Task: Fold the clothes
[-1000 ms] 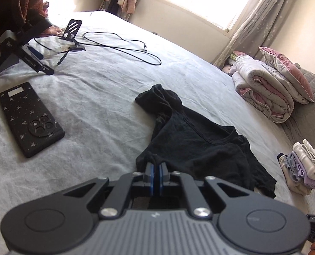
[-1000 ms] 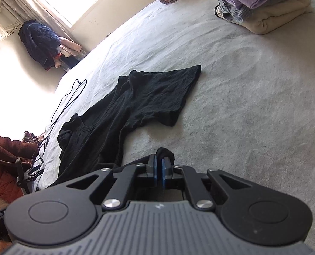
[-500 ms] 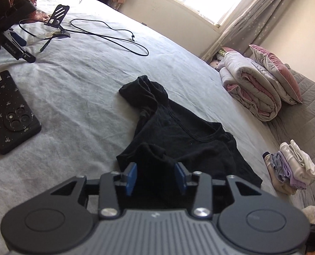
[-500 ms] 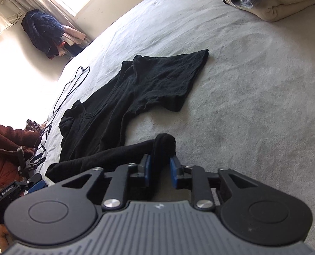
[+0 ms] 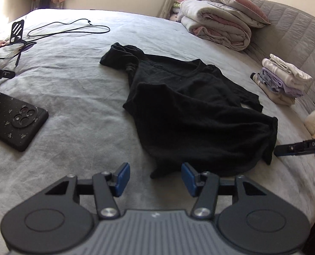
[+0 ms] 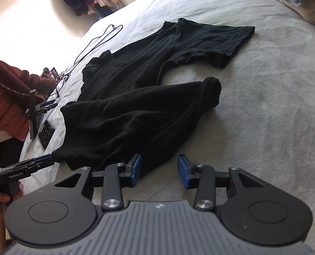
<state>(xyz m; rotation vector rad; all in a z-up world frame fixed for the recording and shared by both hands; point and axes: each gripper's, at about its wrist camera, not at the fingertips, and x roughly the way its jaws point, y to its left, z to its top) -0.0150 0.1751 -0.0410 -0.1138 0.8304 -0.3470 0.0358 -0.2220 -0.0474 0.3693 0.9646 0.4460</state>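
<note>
My left gripper [image 5: 155, 176] has its two blue-padded fingers [image 5: 122, 176] apart and opening, pressing on nothing, with the near hem corner of the one black T-shirt [image 5: 191, 114] lying on the sheet just ahead of the gap. My right gripper [image 6: 159, 171] also stands apart; its left pad [image 6: 136, 167] sits at the shirt's lower edge, and I cannot tell whether it touches the cloth, while the right pad [image 6: 184, 171] is over bare sheet. The shirt is a soft, matte knit, lying rumpled in the middle of the bed [image 5: 76, 89], its lower part doubled up over the body in a loose fold, one short sleeve spread flat toward the far side and the other bunched. In the right wrist view the left gripper's handle reads "GenRobot.AI", and in the left wrist view the right gripper's tip shows "DAS". The bed wears a pale grey, slightly creased sheet. Toward its left edge I count one phone [image 5: 13, 120] in a black case dotted with small pale sprigs, camera ring up, one black slotted phone stand [image 5: 17, 29] and one thin black cable [image 5: 72, 29] looped beyond it. Along the right edge, by the quilted grey headboard [image 5: 295, 34], sit one stack of folded clothes [image 5: 282, 80] in cream and lilac, one rolled quilt [image 5: 216, 29] and one dusky pink pillow [image 5: 233, 0] on top of it. A person's rust-red quilted sleeve [image 6: 6, 97] shows at the left side.
</note>
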